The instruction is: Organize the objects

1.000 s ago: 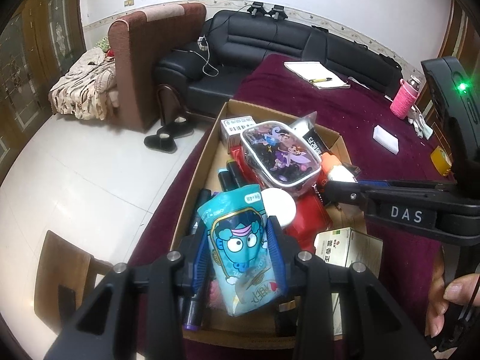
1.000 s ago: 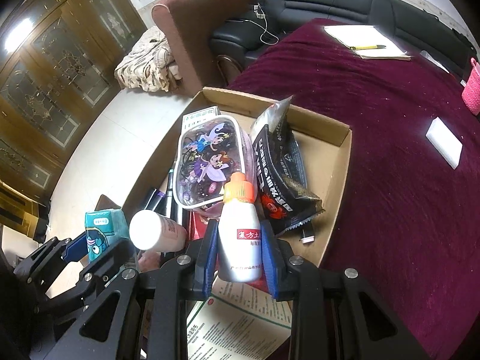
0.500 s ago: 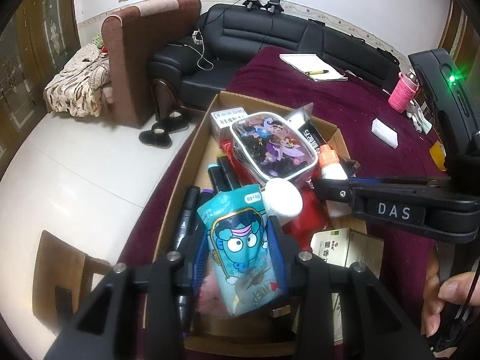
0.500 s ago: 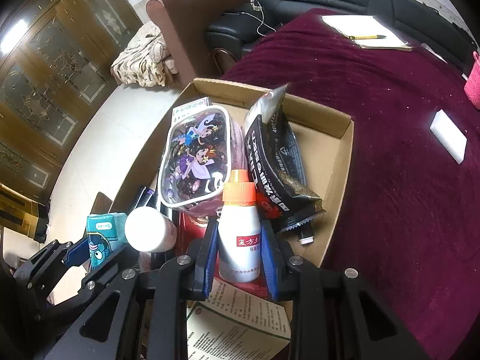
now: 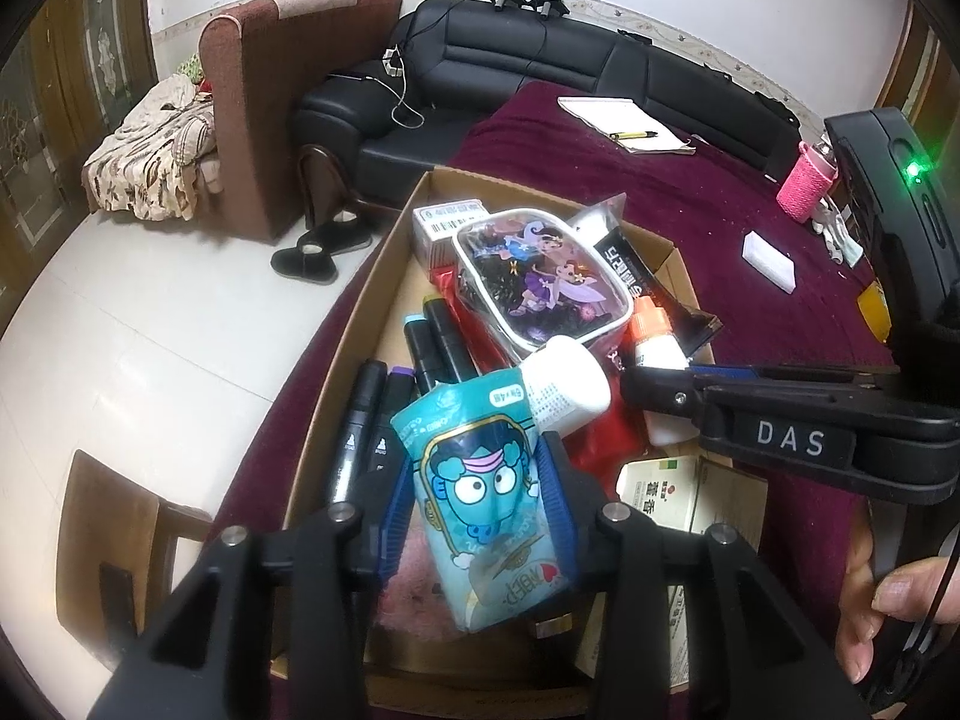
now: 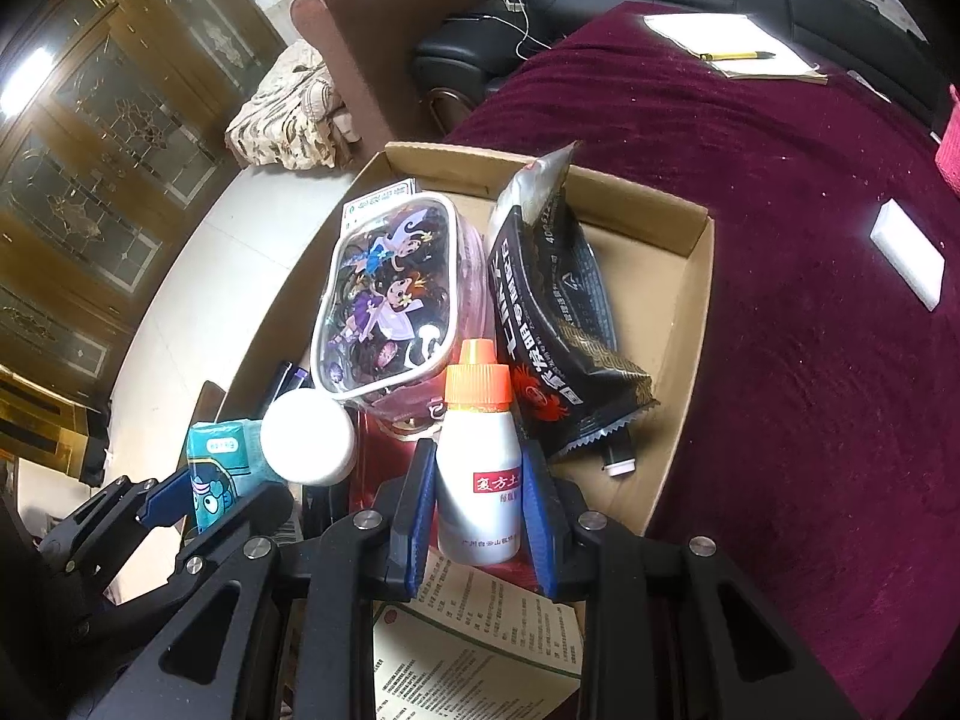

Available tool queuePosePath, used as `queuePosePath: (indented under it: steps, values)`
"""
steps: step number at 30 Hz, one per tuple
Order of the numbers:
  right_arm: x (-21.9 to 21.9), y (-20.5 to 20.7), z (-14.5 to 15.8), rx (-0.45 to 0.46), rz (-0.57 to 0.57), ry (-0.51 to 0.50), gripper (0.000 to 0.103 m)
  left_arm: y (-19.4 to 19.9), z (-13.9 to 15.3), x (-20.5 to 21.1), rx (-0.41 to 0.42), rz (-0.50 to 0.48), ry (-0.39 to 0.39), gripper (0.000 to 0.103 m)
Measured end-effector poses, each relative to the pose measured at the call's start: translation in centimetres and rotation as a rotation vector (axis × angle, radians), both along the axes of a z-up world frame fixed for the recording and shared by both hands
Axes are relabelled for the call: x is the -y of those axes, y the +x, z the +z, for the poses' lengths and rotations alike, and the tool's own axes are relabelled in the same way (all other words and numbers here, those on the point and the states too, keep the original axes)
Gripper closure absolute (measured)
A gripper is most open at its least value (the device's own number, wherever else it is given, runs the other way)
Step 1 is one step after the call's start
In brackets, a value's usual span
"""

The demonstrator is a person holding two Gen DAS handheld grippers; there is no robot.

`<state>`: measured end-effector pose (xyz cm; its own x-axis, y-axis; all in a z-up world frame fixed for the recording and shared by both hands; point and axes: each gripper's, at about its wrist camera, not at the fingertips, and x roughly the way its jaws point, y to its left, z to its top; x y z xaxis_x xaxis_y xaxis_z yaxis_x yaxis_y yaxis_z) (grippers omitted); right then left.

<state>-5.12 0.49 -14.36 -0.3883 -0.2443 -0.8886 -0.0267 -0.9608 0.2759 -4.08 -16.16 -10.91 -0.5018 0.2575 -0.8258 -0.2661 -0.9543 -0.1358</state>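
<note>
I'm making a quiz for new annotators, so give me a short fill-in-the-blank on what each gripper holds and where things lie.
1. The left gripper holds a teal cartoon ____.
2. The white bottle in the right gripper has an ____ cap.
3. The cartoon pencil case lies in a ____ box.
4. On the notepad lies a yellow ____.

Missing: pouch; orange; cardboard; pen

A black sofa [image 5: 540, 54] stands behind a notepad [image 5: 624, 123].
</note>
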Motion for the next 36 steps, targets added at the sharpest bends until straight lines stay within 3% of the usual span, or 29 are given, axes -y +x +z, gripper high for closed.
queuePosePath:
  steps: [36]
  values:
    - [-0.5,2.3,1.7,-0.019,0.03,-0.031,0.071,1.4,0.3,-1.2,-0.034,0.002,-0.06,0.053]
